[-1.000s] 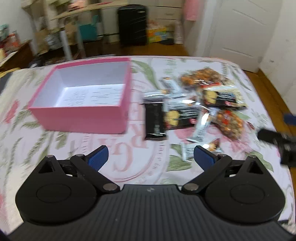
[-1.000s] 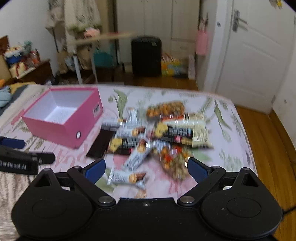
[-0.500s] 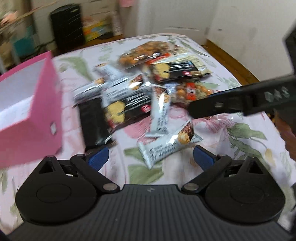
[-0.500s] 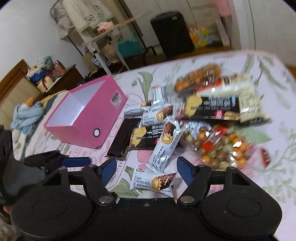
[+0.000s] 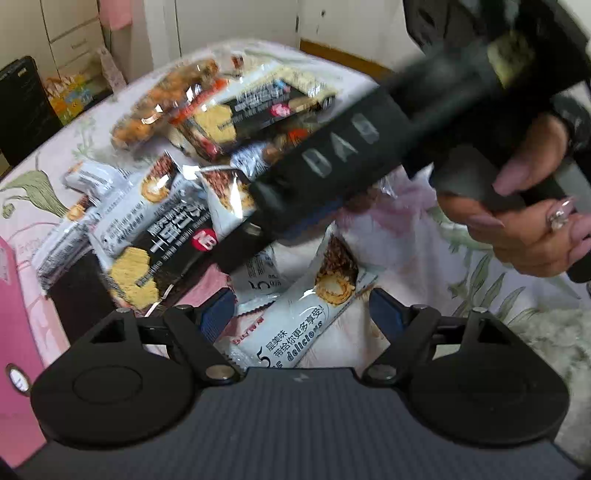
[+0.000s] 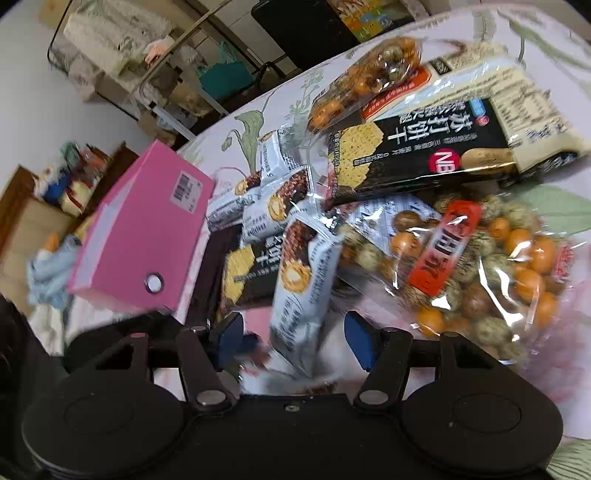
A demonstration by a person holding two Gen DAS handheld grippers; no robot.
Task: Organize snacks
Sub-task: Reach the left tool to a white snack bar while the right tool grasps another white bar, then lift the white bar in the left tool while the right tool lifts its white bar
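Note:
A heap of snack packs lies on the flowered bedspread. My left gripper (image 5: pixel 301 310) is open, its blue pads either side of a white roll-cake bar (image 5: pixel 295 325). My right gripper (image 6: pixel 293 334) is open around another white bar (image 6: pixel 303 280). The right gripper's black body (image 5: pixel 351 147) crosses the left wrist view above the heap, with a hand on its handle. A black cracker pack (image 6: pixel 424 151), a bag of coated nuts (image 6: pixel 476 266) and a second nut bag (image 6: pixel 365 77) lie behind. The pink box (image 6: pixel 144 225) stands left of the heap.
A flat black pack (image 6: pixel 212 273) lies by the pink box next to a smaller cracker pack (image 6: pixel 251 269). Beyond the bed are a black suitcase (image 6: pixel 306 26), a rack with clothes (image 6: pixel 122 48) and a wooden floor strip (image 5: pixel 351 59).
Both grippers have moved down and in close to the heap, each now straddling a white bar. The right gripper now crosses the left wrist view. The jaws are narrower than a second ago.

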